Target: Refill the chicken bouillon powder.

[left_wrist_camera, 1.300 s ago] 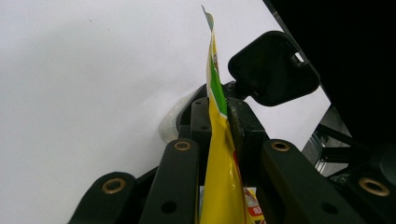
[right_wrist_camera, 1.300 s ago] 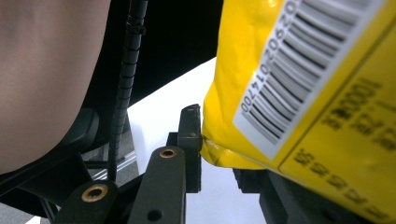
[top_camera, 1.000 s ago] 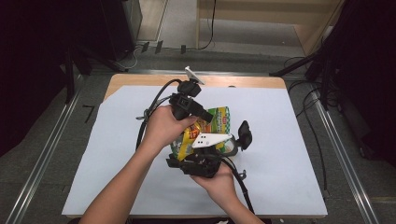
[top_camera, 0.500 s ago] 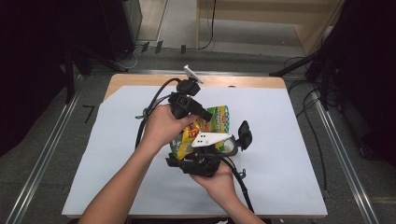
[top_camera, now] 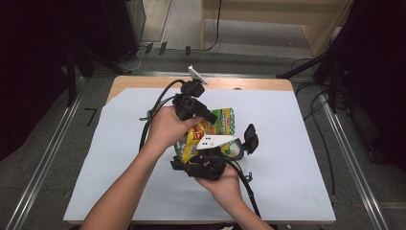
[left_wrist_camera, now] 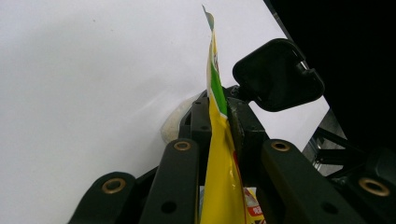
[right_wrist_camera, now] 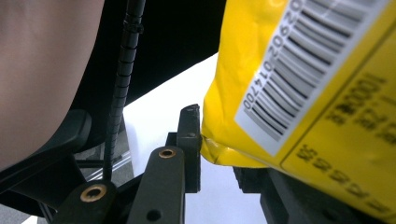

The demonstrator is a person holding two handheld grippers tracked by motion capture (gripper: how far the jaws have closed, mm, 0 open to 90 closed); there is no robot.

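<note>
The yellow snack bag (top_camera: pixel 218 125) is held up over the middle of the white sheet (top_camera: pixel 297 158) that covers the table, between the two hands, just where it was a second ago; neither hand nor bag has shifted since then. It is a thin, glossy foil pouch, yellow with a green and white checked band near its far end and a barcode panel (right_wrist_camera: pixel 299 70) on its back face.

The left gripper (left_wrist_camera: pixel 219 126) has its jaws pressed onto the bag's flat edge, which rises edge-on between them in the left gripper view. The right gripper (right_wrist_camera: pixel 219 154) pinches a lower corner of the bag; its left pad touches the crinkled seam, while the bag hides the right pad.

In the high view the left gripper (top_camera: pixel 194 108) sits above the bag and the right gripper (top_camera: pixel 210 160) below it, black cables trailing off both. The sheet is smooth and matte, and a strip of the wooden tabletop (top_camera: pixel 249 84) shows along its far edge.
</note>
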